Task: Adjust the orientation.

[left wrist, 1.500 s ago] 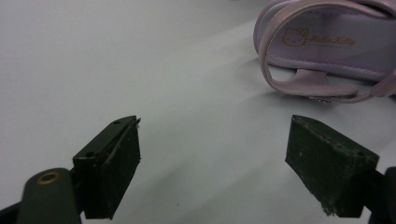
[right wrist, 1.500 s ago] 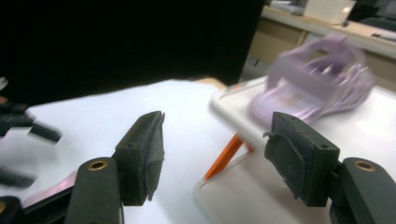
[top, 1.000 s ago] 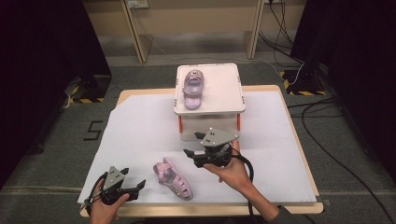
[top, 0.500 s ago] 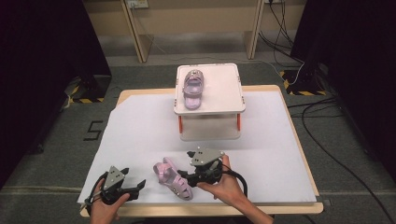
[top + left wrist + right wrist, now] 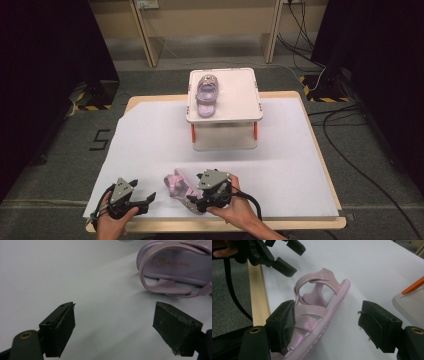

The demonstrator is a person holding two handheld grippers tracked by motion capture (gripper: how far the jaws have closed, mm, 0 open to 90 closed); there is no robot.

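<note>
Right gripper [image 5: 325, 325], fingers spread and just opening, straddles the glossy pink strapped sandal [image 5: 317, 315] lying lengthwise between them; left gripper [image 5: 147, 201], fingers spread, waits beside.

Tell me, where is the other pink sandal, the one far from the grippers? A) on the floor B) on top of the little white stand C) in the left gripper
B, the second pink sandal lies flat on top of the white stand at the table's far side.

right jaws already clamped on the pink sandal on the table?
No: the right gripper jaws stand apart around the pink strappy sandal, one clear of it.
</note>
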